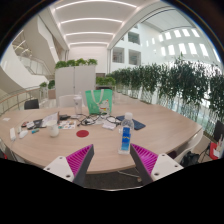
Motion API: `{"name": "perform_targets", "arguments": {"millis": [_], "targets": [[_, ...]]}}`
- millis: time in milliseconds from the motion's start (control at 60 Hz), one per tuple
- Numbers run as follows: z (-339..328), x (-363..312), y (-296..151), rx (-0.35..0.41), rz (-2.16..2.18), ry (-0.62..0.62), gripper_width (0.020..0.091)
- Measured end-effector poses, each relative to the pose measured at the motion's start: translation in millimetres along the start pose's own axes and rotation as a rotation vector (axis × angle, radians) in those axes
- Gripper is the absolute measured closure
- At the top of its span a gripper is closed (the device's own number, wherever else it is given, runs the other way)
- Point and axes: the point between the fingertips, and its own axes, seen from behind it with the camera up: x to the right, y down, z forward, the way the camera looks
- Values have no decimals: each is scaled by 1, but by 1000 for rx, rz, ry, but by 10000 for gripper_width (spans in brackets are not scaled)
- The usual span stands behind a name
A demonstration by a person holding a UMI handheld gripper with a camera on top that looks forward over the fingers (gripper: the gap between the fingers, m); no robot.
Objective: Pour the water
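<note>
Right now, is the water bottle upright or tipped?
Upright. The water bottle stands on the table, cap uppermost, just ahead of the open gripper, untouched by its fingers.

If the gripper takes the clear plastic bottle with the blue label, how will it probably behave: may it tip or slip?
The clear plastic bottle with the blue label stands upright and is tall and narrow, so a push near its top would likely tip it. Its smooth round wall may slip or dent under pressure. The gripper is open, the bottle just ahead of its fingers on the round wooden table.
</note>
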Motion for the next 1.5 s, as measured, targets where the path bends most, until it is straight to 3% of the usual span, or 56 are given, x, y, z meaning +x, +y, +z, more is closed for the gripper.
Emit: {"name": "perform_targets", "arguments": {"millis": [250,383,433,450,467,617,800,950,1167,1250,1500], "targets": [[182,58,30,2,56,57,277],[235,65,28,34,32,37,282],[254,64,24,50,9,27,378],[258,65,25,46,-3,25,486],[262,65,27,38,-13,27,645],[272,67,22,79,-11,43,662],[278,57,17,-16,79,19,716],[279,28,-70,44,-70,-10,715],[285,-89,-207,181,-625,18,715],[291,-151,-221,212,-938,66,717],[338,-282,-172,198,-1889,189,718]]}}
